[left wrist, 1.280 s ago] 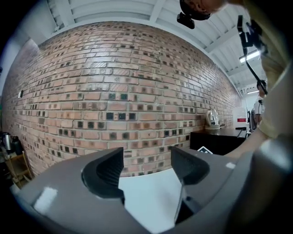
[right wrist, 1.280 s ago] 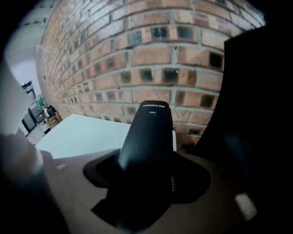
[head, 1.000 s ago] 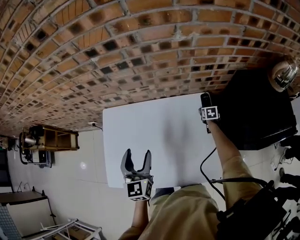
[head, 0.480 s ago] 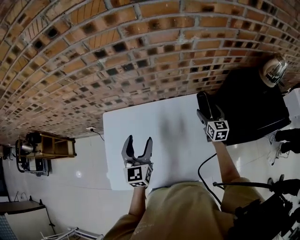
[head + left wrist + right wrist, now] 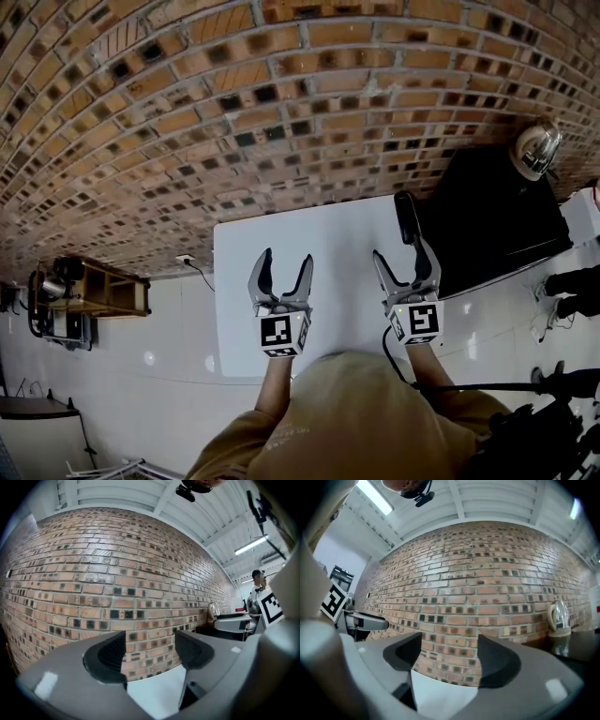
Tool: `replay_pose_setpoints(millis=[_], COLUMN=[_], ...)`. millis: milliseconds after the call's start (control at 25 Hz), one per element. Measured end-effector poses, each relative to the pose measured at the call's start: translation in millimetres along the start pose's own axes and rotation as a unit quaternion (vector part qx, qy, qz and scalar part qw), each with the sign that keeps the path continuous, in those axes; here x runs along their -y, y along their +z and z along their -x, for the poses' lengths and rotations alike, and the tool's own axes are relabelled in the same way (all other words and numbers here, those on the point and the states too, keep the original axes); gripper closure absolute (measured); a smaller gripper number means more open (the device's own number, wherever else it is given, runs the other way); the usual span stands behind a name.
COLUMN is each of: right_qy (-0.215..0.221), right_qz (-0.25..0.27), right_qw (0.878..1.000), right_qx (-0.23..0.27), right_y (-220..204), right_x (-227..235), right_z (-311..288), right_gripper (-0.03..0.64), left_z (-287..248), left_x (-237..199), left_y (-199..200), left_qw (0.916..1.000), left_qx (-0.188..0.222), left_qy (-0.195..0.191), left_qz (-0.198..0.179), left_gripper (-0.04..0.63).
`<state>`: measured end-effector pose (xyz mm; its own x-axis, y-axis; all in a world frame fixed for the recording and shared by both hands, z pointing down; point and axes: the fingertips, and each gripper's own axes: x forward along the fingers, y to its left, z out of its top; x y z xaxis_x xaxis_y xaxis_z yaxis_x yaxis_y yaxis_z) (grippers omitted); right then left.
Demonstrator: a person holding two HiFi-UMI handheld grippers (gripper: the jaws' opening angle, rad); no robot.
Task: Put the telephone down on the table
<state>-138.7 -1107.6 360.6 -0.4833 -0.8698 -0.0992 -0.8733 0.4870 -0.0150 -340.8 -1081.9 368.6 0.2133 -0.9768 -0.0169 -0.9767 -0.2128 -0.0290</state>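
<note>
White table (image 5: 328, 234) extends under both grippers: the left gripper (image 5: 284, 261) has its fingers spread wide with nothing between them, and the right gripper (image 5: 403, 255) has its jaws closing, also on nothing. Just beyond the right fingertips, the black telephone (image 5: 407, 217) lies flat on the table at its right edge. Farther out stands the brick wall (image 5: 281, 94).

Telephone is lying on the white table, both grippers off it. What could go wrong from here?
1. The telephone lies at the table's right edge, next to the black counter; a nudge might slide it off.
2. The right gripper, jaws closing on nothing, is lined up with it in the head view; a forward dip could knock it.
</note>
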Motion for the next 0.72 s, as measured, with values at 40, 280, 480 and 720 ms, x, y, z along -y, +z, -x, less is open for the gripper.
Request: replay_pose_setpoints(millis=[40,280,480,720], right_qy=[0.003,0.005,-0.003,0.0], right_qz=[-0.007,0.005,0.006,0.01], right_qw=[1.0,1.0,1.0,1.0], right_qx=[-0.001,-0.002,-0.006,-0.012], right_y=[0,11,11,6], right_x=[-5,-10,-4,-7], right_z=[1,2,3,10], right_gripper=[0.255,0.261,0.262,0.265], left_z=[2,9,6,9], left_x=[0,5,6,10], left_y=[1,8,15,15], left_qw=[1.0,0.9999,0.9997,0.9997], left_qx=[-0.001,-0.014,0.02,0.021], left_qy=[0.002,0.001,-0.005,-0.01], left_qz=[0.005,0.007,0.011,0.012], left_gripper=[0.275,0.273,0.273,0.273])
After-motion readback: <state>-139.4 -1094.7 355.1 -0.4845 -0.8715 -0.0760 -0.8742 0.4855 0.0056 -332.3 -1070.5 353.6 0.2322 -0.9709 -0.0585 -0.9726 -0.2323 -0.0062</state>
